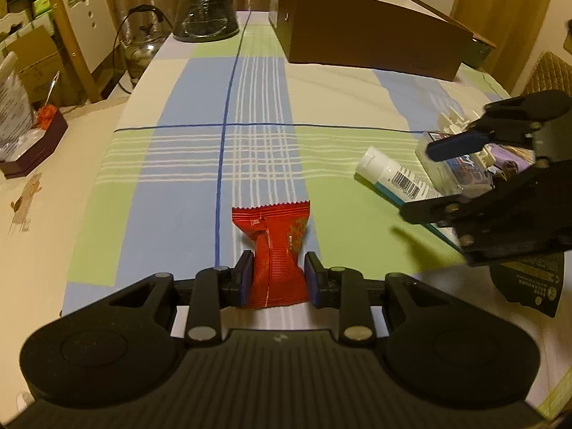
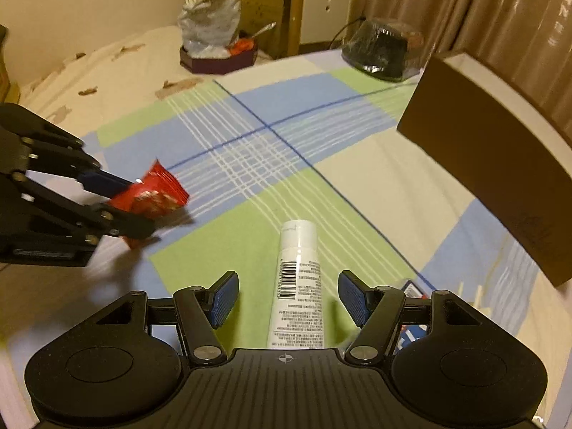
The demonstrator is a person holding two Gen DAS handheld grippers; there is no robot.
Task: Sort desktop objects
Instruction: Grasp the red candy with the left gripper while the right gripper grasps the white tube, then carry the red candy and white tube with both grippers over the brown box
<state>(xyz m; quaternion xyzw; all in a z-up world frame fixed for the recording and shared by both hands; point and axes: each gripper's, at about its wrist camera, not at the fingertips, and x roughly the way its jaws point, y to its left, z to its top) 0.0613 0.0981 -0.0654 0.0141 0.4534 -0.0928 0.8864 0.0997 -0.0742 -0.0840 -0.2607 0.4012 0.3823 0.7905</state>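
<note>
Left wrist view: the left gripper has its jaws closed on a red packet, light and crinkly, pinched mid-body above the bench. Right of the packet, the right gripper hangs wide open astride a white tube, smooth and apt to roll. Beyond the packet stands a brown box; small clutter crowds the tube.

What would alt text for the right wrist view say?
The open right gripper straddles a white tube lying on a checked tablecloth. At left, the left gripper pinches a red snack packet; a brown box stands right.
</note>
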